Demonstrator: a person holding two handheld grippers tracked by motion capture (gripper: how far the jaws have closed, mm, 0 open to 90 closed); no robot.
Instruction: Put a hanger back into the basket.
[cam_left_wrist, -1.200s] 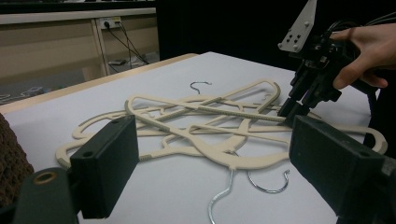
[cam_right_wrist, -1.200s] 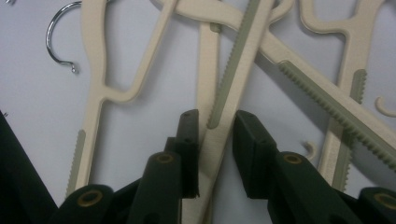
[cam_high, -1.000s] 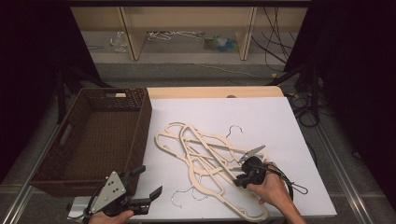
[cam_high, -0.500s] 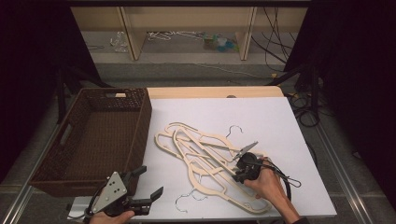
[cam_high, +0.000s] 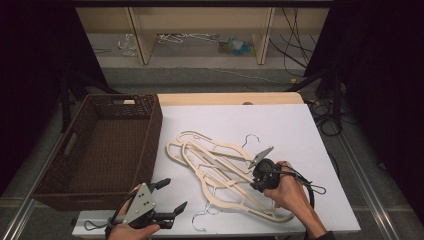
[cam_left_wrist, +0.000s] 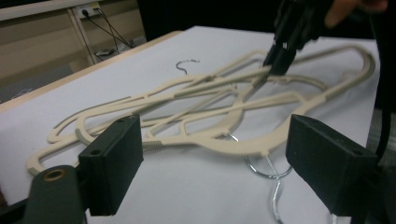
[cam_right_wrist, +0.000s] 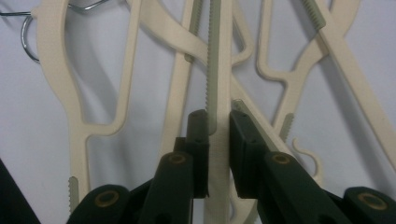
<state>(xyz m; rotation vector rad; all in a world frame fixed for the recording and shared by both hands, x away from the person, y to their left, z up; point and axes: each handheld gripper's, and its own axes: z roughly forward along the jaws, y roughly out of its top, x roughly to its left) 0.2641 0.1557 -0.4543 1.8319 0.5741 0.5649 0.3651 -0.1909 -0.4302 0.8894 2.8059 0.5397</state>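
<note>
Right tool (cam_right_wrist: 217, 121) clamps hanger (cam_right_wrist: 218, 70) bar, lengthwise between jaws; left tool (cam_left_wrist: 229, 154) gaping.

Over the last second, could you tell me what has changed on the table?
The right gripper has closed on one hanger bar in the pile and begun lifting it. The left gripper has slid toward the pile, jaws open and empty. The basket and the other hangers have stayed put.
</note>
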